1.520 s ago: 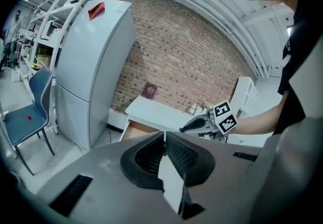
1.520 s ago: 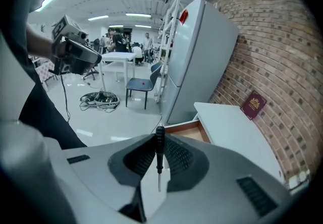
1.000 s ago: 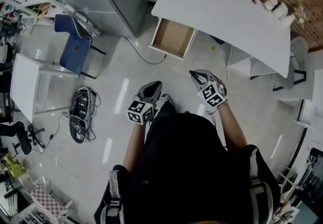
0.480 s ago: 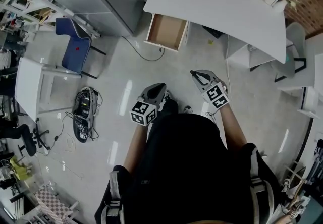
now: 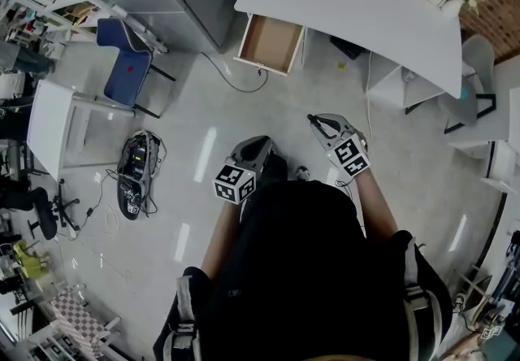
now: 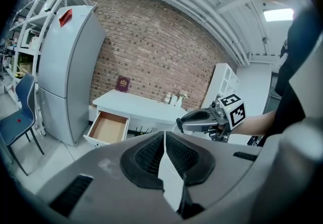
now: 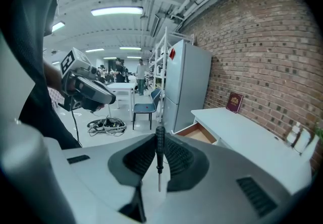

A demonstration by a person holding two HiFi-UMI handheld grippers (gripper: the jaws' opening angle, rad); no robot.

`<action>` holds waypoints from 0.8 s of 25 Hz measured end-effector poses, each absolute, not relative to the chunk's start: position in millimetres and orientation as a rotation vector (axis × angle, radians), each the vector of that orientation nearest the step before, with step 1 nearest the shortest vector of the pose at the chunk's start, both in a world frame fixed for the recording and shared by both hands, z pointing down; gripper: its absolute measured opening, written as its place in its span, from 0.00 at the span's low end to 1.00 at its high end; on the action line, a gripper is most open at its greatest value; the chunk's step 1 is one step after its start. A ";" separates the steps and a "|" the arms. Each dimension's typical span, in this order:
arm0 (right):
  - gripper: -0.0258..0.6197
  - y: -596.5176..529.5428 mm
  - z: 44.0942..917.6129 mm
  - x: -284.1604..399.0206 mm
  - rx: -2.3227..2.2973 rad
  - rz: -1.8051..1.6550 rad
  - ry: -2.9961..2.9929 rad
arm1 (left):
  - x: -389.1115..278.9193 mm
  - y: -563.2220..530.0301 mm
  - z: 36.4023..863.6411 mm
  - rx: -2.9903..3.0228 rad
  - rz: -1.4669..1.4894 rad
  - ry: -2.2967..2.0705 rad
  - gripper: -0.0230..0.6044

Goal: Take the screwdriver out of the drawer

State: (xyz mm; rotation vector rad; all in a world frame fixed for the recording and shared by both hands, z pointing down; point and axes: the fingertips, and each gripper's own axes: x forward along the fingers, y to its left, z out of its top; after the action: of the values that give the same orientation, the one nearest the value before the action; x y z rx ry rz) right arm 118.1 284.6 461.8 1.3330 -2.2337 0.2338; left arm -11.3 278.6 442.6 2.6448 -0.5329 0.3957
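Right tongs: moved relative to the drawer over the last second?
Yes. In the head view the right tongs, shut on the screwdriver, now sit farther from the open drawer than a second ago: drawn back, away from the desk.

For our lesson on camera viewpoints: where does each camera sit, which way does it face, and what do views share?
Head view: on the person's head, facing steeply down at the floor; torso, arms, left gripper and right gripper show.
Left gripper view: on the left gripper, facing the desk and brick wall; its shut fingers show.
Right gripper view: on the right gripper, facing the fridge; its fingers hold the screwdriver.
Shared: all three show the open drawer.
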 end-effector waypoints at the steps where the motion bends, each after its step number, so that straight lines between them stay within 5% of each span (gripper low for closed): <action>1: 0.21 286.9 460.6 118.1 1.333 0.232 -2.236 | -11.0 282.2 442.4 2.646 0.397 -0.532 0.07; 20: 0.21 319.0 462.4 138.0 1.334 0.219 -2.234 | 11.7 308.1 447.6 2.660 0.418 -0.507 0.07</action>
State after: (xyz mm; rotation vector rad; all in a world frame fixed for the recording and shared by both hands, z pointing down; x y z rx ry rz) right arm 138.0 319.0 462.4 1.3343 -2.2338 0.2192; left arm 11.7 308.1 447.6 2.6596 -0.5069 0.4183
